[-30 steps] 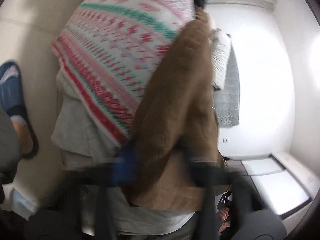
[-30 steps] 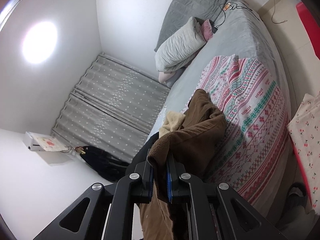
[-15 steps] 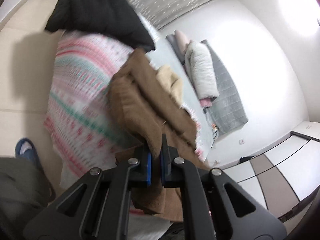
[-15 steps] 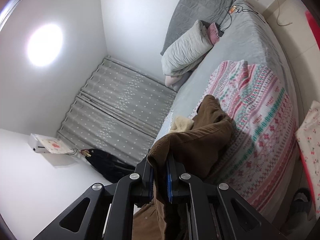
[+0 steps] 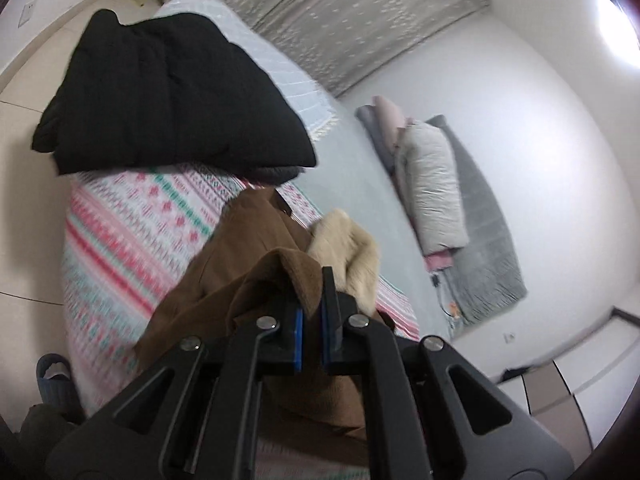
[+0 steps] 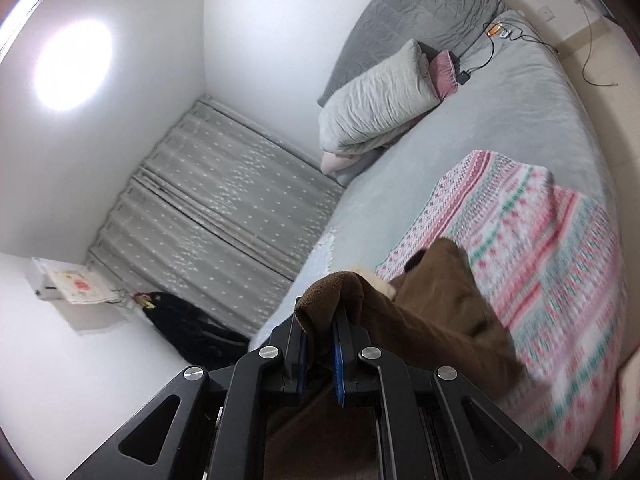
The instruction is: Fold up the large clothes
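Tongs left [image 5: 311,312] and right [image 6: 318,336] clamp brown coat [image 5: 224,280], hanging lengthwise over patterned blanket [image 6: 540,240]

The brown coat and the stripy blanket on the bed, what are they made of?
The brown coat, held in both the left tongs and the right tongs, looks like thick, matte woven cloth, perhaps wool, with a fluffy cream lining like fleece. The stripy blanket looks like soft printed or knitted fabric; blur hides its weave.
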The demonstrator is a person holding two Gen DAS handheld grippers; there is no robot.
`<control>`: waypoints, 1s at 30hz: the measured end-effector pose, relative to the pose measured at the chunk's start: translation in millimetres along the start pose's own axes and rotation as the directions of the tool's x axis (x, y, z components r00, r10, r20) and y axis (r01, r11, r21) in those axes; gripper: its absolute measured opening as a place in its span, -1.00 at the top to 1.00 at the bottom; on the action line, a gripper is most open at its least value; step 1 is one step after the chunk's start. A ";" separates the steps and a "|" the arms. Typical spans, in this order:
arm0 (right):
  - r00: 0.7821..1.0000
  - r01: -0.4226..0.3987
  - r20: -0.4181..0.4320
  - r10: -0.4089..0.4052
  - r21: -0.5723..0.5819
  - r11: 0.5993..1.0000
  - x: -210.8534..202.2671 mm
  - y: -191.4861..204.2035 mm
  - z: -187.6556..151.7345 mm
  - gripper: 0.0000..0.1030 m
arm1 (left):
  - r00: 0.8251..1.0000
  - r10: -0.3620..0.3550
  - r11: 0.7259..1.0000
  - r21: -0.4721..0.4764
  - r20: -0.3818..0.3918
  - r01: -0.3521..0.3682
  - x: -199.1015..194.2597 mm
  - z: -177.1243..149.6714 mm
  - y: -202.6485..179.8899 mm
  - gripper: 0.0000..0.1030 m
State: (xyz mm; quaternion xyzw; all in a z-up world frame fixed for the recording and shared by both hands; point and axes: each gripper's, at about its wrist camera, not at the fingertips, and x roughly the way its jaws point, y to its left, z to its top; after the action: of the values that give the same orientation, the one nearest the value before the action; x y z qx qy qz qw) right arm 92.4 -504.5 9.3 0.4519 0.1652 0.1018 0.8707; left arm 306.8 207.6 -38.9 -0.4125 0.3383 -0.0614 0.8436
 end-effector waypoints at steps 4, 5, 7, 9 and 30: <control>0.998 0.062 -0.004 -0.062 0.020 0.998 70.2 0.6 40.3 0.81 | 0.991 0.131 0.991 0.028 -0.001 -0.131 70.9 44.4 -32.5 0.84; 0.997 0.083 -0.002 -0.083 0.023 0.996 92.6 -0.2 51.0 0.81 | 0.987 0.160 0.985 0.061 0.006 -0.160 87.7 52.1 -42.8 0.83; 0.993 0.121 -0.001 -0.121 0.015 0.993 120.7 -1.4 62.2 0.81 | 0.975 0.222 0.968 0.116 0.016 -0.223 116.8 60.4 -56.0 0.83; 0.985 0.174 -0.005 -0.174 -0.013 0.985 156.4 -4.8 72.2 0.81 | 0.954 0.299 0.937 0.187 0.009 -0.295 153.1 63.2 -65.3 0.83; 0.924 0.367 -0.161 -0.347 0.115 0.923 344.2 -150.0 95.7 0.59 | 0.987 0.021 0.974 -0.221 -0.160 -0.056 254.1 116.1 28.1 0.20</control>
State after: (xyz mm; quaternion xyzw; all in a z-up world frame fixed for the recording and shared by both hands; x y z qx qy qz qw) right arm 451.2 -549.9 -129.7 0.4671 0.3113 -0.0398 0.8266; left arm 568.1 204.7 -141.8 -0.4924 0.4164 -0.0386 0.7633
